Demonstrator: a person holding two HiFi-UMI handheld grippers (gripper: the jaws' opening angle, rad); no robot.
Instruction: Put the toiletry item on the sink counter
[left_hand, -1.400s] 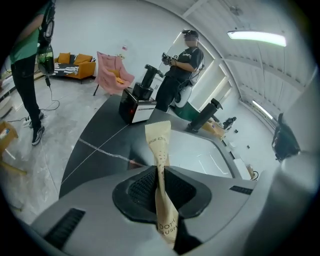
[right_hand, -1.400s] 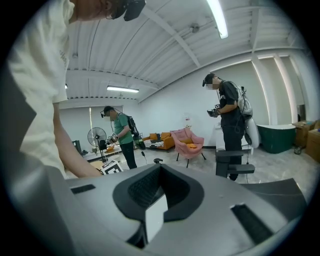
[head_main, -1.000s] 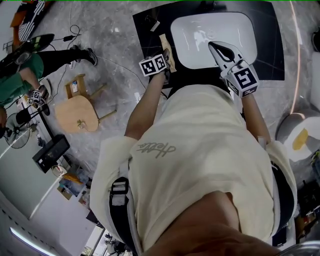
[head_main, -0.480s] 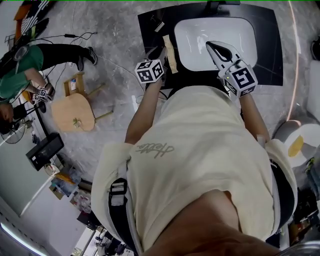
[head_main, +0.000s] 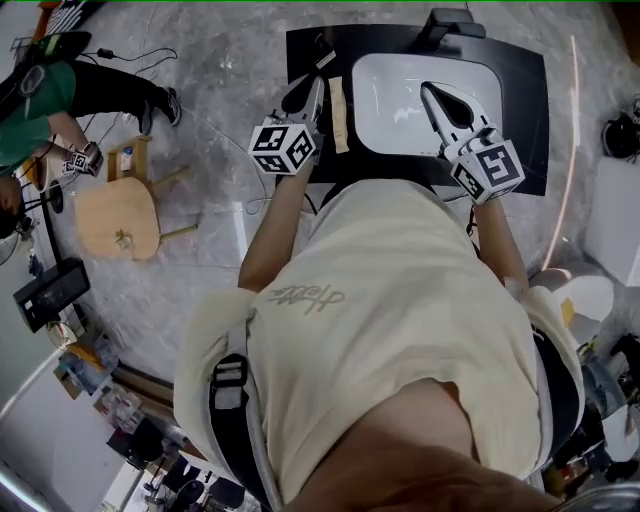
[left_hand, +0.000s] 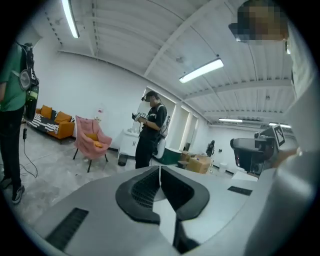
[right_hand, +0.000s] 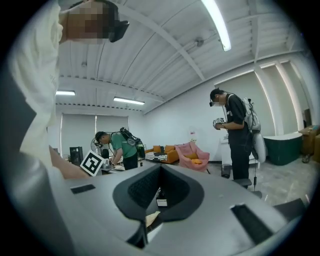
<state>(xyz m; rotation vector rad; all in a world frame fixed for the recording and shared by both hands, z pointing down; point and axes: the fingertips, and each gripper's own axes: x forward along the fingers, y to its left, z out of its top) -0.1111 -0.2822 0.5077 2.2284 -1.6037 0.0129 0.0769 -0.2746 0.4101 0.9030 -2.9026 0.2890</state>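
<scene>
A long tan toiletry item (head_main: 338, 112) lies flat on the black sink counter (head_main: 520, 110), just left of the white basin (head_main: 400, 85). My left gripper (head_main: 303, 95) is shut and empty; it points away from me, close to the item's left side and not touching it. In the left gripper view its jaws (left_hand: 160, 172) meet with nothing between them. My right gripper (head_main: 433, 92) hovers over the basin, shut at the tips, and holds nothing. The right gripper view (right_hand: 160, 170) faces out into the room.
A black faucet (head_main: 450, 22) stands at the basin's far edge. A wooden stool (head_main: 115, 215) and cables lie on the marble floor to the left, near a person in green (head_main: 40, 90). White fixtures (head_main: 585, 295) sit at the right. Other people stand farther off.
My left gripper has drawn off to the left of the tan item, which stays on the counter. The right gripper has hardly moved over the basin. My head has shifted the view.
</scene>
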